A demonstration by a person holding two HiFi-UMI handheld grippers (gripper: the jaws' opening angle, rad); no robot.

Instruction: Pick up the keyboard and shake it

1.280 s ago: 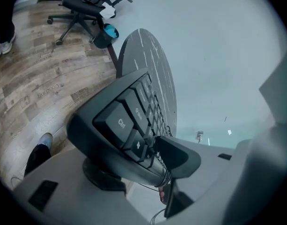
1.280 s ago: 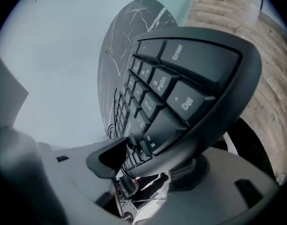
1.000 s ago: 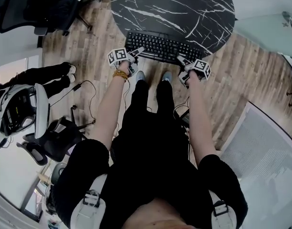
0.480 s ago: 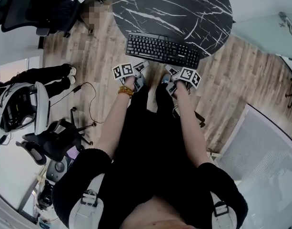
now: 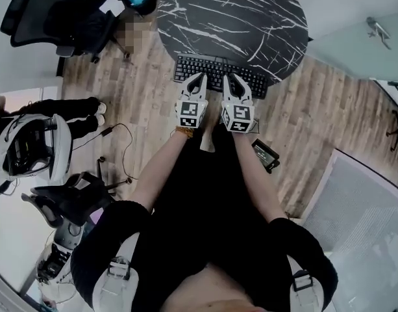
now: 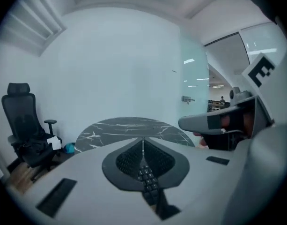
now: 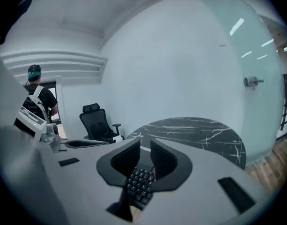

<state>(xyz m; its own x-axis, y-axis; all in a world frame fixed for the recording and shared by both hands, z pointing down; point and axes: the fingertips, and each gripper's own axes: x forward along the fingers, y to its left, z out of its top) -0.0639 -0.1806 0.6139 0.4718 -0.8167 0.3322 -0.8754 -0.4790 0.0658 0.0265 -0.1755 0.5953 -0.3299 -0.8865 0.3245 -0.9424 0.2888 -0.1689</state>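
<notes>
The keyboard [image 5: 254,82] is seen lying flat along the near edge of the round black marble table [image 5: 237,18], its long side set along that edge. The left gripper [image 5: 199,78] and the right gripper [image 5: 229,78] are held side by side over its middle, pointed towards the table, and nothing is touched by either. The left gripper's jaws have just been brought fully together, with nothing caught between them. The right gripper's jaws have just been closing and a narrow gap is left, through which only the keys below are seen; nothing is gripped
</notes>
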